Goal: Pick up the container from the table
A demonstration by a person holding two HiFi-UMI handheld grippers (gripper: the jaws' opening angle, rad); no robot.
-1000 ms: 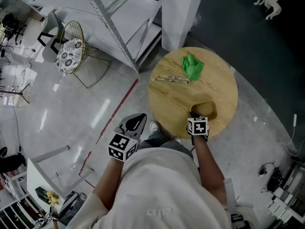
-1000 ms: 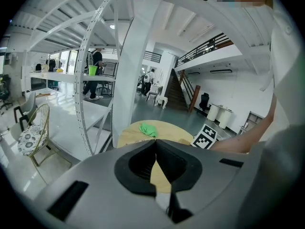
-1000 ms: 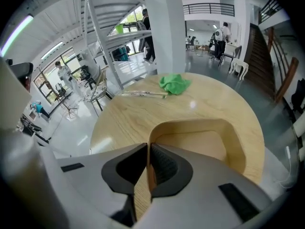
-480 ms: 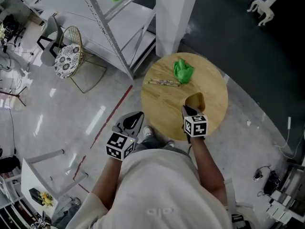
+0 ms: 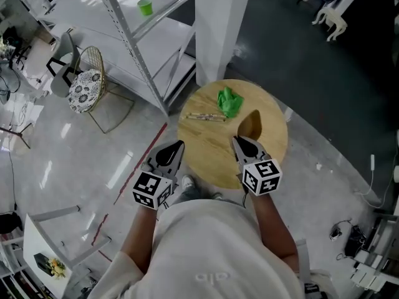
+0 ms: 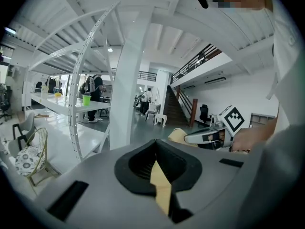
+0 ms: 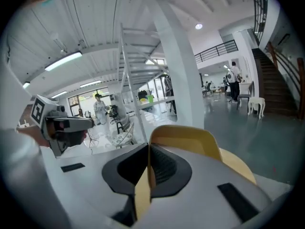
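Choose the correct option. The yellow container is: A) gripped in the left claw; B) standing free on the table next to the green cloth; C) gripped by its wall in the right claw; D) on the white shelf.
C: in the right gripper view the right claw is shut on the yellow container at its wall, while the left claw holds nothing.

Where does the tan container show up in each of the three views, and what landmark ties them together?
Head view: tan container at centre, over the round table, in the right gripper.
Left gripper view: right of centre, beside the right gripper.
Right gripper view: centre, its wall pinched between the jaws.
Shared landmark: the white pillar.
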